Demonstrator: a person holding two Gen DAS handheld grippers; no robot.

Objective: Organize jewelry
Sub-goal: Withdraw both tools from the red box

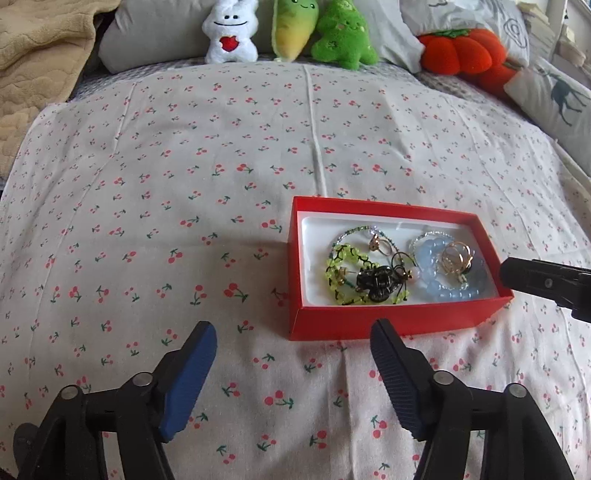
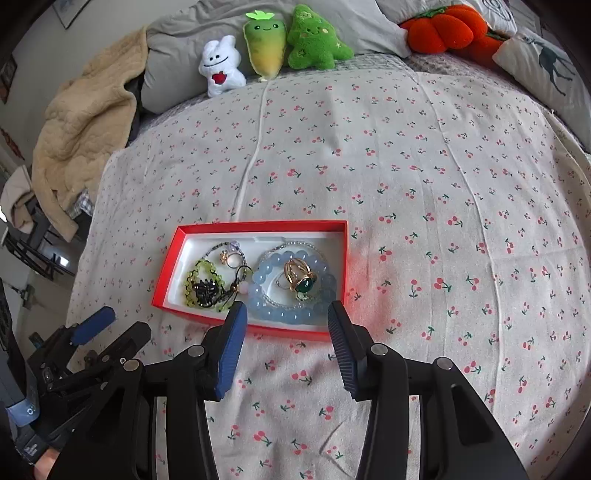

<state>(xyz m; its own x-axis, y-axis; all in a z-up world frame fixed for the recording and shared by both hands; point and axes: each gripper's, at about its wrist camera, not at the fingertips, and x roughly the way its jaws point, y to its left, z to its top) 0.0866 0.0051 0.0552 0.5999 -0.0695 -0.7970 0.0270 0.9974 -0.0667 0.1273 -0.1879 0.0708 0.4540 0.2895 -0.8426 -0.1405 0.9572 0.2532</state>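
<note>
A red box with a white lining lies on the cherry-print bedsheet; it also shows in the right wrist view. Inside lie a pale blue bead bracelet, a gold ring with a green stone, a yellow-green bead bracelet, a black piece and a small gold ring. My left gripper is open and empty, just in front of the box's near left corner. My right gripper is open and empty, its fingertips over the box's near edge by the blue bracelet.
Plush toys line the head of the bed: a white bunny, a yellow-green carrot, a green tree and an orange pumpkin. A beige blanket hangs at the left. A deer-print pillow lies at right.
</note>
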